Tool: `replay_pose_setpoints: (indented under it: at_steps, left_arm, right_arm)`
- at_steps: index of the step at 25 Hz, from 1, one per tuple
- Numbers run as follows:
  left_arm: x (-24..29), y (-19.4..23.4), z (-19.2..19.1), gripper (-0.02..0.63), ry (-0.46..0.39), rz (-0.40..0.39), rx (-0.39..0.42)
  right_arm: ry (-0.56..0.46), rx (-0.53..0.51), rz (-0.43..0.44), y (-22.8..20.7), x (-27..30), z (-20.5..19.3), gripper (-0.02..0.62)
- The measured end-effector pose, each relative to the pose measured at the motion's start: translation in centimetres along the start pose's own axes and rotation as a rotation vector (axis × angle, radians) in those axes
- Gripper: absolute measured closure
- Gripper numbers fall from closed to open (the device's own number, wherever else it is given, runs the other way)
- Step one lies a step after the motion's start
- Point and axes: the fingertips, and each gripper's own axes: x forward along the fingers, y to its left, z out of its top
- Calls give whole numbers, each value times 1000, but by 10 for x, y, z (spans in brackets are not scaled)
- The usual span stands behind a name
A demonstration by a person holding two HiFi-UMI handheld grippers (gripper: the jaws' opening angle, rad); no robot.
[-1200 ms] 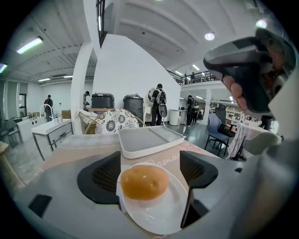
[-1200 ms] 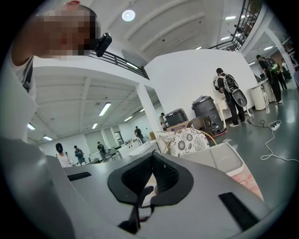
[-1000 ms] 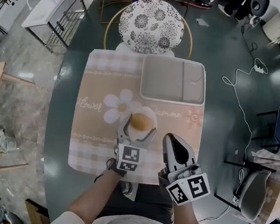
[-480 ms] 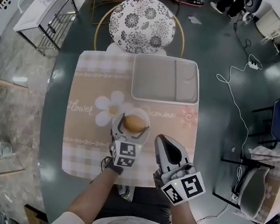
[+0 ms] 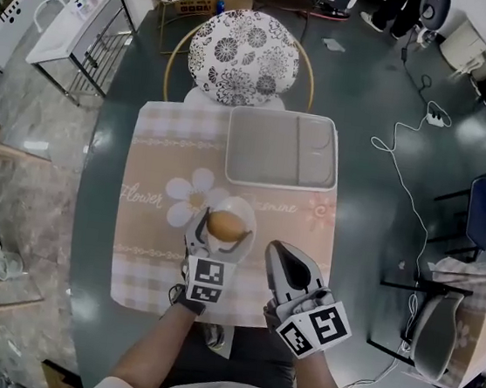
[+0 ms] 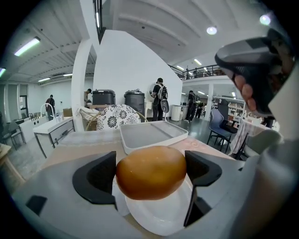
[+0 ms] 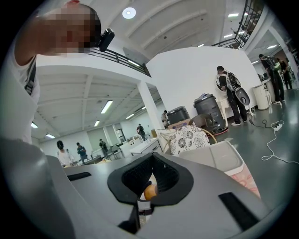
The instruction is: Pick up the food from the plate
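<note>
A golden-brown bun [image 5: 226,226] lies on a small white plate [image 5: 244,208] on the placemat. My left gripper [image 5: 224,229] reaches in from the near side, a jaw on each side of the bun. In the left gripper view the bun [image 6: 150,172] fills almost the whole gap between the black pads [image 6: 96,177], above the plate [image 6: 163,215]. These jaws have just been opening and stand wide, with no clear squeeze on the bun. My right gripper [image 5: 282,255] hovers to the right of the plate, shut and empty. Its own view peeks at the bun [image 7: 150,192] past the closed jaws.
A white two-part tray [image 5: 282,150] lies just beyond the plate on the beige flowered placemat [image 5: 147,221]. A floral-cushioned chair [image 5: 242,57] stands at the round glass table's far side. A chair with cloth [image 5: 465,321] stands at the right, a cable [image 5: 405,165] on the floor.
My left gripper has slid forward so its jaws now flank the bun on the plate, slightly wider than before. The right gripper keeps its place beside it.
</note>
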Motion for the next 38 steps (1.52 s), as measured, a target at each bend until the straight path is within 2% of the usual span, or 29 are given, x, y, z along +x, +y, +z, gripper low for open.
replay_pose_setpoints:
  at_steps: [4, 9, 17, 30, 38]
  left_arm:
    - [-30, -8, 17, 164, 2, -18, -6]
    - [-65, -21, 41, 164, 2, -63, -8]
    - [-116, -30, 93, 164, -23, -82, -10]
    - [-200, -57, 166, 164, -56, -116, 38]
    - [-238, -74, 201, 164, -104, -185, 21]
  right_arm:
    - [32, 36, 8, 11, -5, 8, 581]
    - [49, 33, 5, 25, -14, 27, 581]
    - [49, 1, 1, 50, -27, 63, 581]
    - [15, -56, 22, 84, -50, 107, 581]
    - [-11, -120, 7, 95, -61, 137, 581]
